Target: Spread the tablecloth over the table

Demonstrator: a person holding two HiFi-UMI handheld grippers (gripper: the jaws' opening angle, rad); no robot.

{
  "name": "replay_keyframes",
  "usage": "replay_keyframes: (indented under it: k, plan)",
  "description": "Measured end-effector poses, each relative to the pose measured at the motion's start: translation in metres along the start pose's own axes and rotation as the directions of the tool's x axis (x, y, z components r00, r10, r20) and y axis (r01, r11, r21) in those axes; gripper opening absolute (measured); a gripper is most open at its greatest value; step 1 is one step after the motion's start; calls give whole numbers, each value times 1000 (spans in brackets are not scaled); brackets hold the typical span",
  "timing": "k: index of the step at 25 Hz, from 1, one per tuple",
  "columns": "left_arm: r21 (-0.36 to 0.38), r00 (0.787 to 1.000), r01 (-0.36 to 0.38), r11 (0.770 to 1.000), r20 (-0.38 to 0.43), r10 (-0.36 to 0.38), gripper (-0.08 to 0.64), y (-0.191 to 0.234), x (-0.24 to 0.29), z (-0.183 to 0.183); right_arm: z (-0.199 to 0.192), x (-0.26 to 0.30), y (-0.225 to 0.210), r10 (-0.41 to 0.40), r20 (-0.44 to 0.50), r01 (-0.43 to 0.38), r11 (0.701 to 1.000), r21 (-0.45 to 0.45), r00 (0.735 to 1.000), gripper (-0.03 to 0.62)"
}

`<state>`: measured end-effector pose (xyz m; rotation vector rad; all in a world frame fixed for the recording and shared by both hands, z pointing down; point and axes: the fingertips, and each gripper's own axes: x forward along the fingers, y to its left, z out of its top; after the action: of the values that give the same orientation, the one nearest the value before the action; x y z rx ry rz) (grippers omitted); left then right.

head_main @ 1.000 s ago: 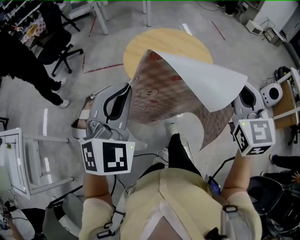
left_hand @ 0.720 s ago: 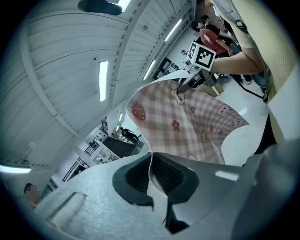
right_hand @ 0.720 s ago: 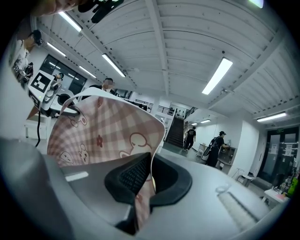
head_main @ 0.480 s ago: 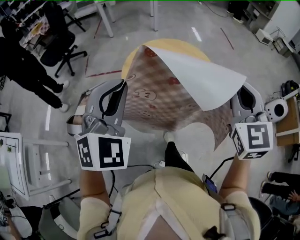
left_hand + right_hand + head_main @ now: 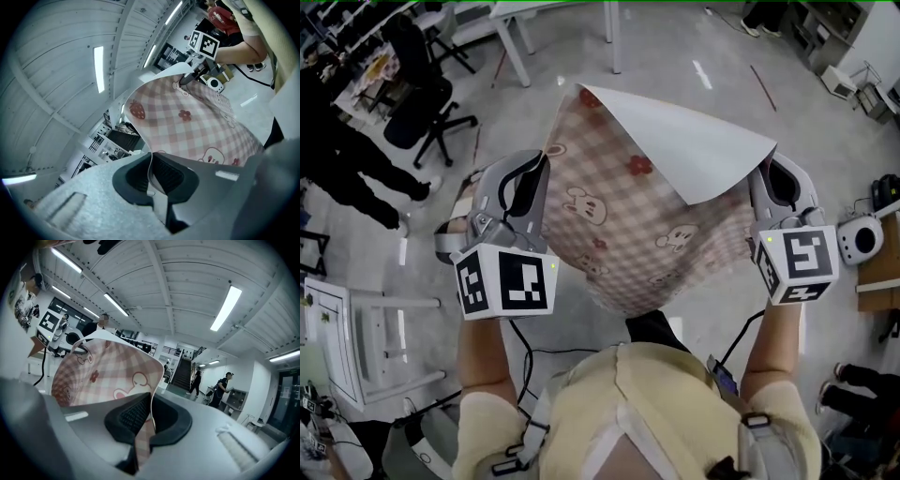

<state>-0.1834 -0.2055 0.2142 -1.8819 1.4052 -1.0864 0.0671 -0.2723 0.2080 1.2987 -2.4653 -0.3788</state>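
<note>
We hold the tablecloth [image 5: 642,220] up in the air between our two tools, spread wide in front of us above the floor [image 5: 825,131]. The left tool [image 5: 150,174] is pressed together on one near edge of the cloth, with a thin line of fabric caught between its pads. The right tool [image 5: 149,417] pinches the opposite near edge the same way, and a strip of the checked cloth hangs down through its jaws. The patterned side faces up. The far edge curls back toward us and shows its white underside [image 5: 694,141].

We judge that we are in the carrying and casting step: the cloth is gripped and opened out, but not yet laid. We cannot make out the surface in the head view; it may lie beneath the raised cloth.

The next move, as we see it, calls for keeping both pinches firm and the two tools level and well apart. The curled far edge has to fall flat beyond the surface, and then the near edge can be lowered evenly.
</note>
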Motion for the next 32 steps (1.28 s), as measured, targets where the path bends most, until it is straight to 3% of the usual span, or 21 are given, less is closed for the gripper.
replay_keyframes:
  k: [15, 18, 21, 23, 27, 32]
  plan:
    - [52, 998, 3, 999, -58, 0, 11, 60, 170, -13, -8, 151, -82, 14, -8, -14, 999, -50, 1000, 9]
    - [59, 997, 39, 997, -72, -35, 11, 59, 226, -16, -36, 197, -107, 18, -38, -20, 999, -33, 999, 10]
    - [64, 991, 92, 994, -100, -85, 12, 31, 271, -31, -83, 226, -111, 33, -77, -35, 999, -25, 996, 9]
    - [61, 987, 116, 991, -118, -109, 12, 20, 286, -40, -99, 236, -109, 42, -96, -45, 998, -34, 994, 11]
    - [42, 981, 144, 989, -139, -137, 12, 32, 297, -53, -92, 254, -106, 56, -123, -61, 997, -37, 991, 11]
    - [20, 959, 218, 976, -188, -211, 14, -6, 353, -96, -157, 305, -93, 112, -192, -113, 994, 6, 975, 11]
